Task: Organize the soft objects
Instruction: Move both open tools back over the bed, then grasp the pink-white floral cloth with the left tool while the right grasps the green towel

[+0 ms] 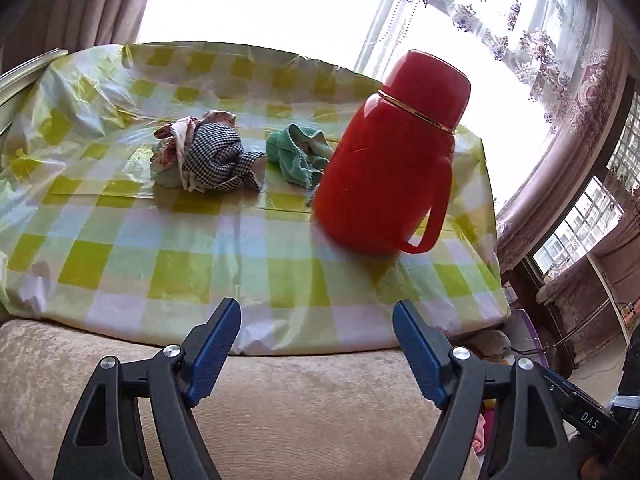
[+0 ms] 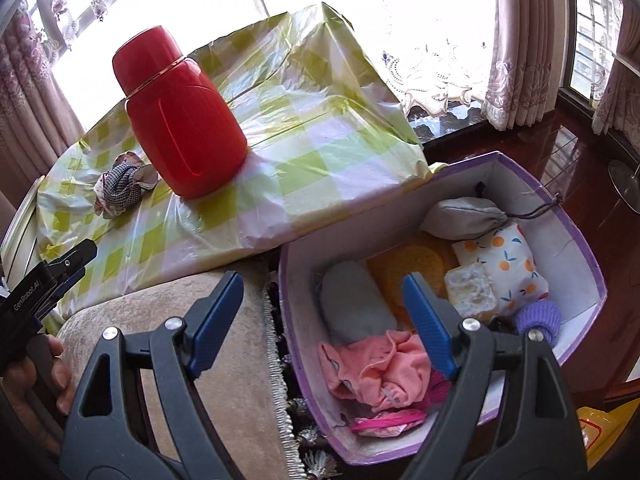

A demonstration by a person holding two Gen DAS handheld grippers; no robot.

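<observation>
White letters reading "DAS" stand on the black body of the right tool (image 1: 591, 420), seen at the lower right edge of the left wrist view. In the right wrist view, white lettering that reads "GenRobot.AI" runs along the black body of the left tool (image 2: 28, 298) at the left edge. No other writing, number or label can be read on anything else in either view.

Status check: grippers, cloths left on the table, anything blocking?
Left gripper and right gripper open, empty. Checked cloth bundle and green cloth on table, box part-filled. Red flask beside green cloth.
</observation>
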